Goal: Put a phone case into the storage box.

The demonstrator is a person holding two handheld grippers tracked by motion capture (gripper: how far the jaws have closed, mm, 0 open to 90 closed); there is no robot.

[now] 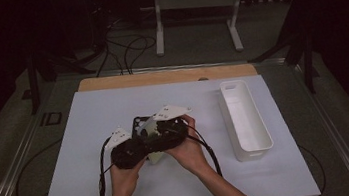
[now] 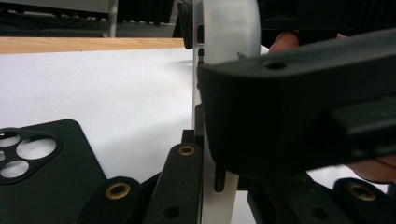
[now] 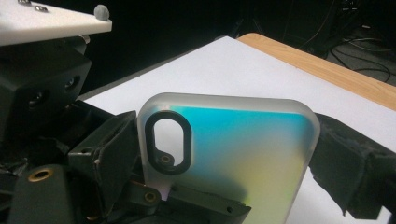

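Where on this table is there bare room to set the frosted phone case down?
Free: the white mat left of the hands, the strip between them and the white bin, and the far band by the wooden edge. Crowded: the centre, around the black case and both tongs.

Both grippers meet at mat (image 1: 98,188) centre; left gripper (image 1: 127,151) left of right gripper (image 1: 164,129). Clear phone case (image 3: 233,158) upright between them. Second case (image 2: 42,172) flat on mat beside. Tray (image 1: 261,140) well right.

Both hands low at table centre, left tool (image 1: 128,153) and right tool (image 1: 166,129) touching (jaws clamped) — forearms converging
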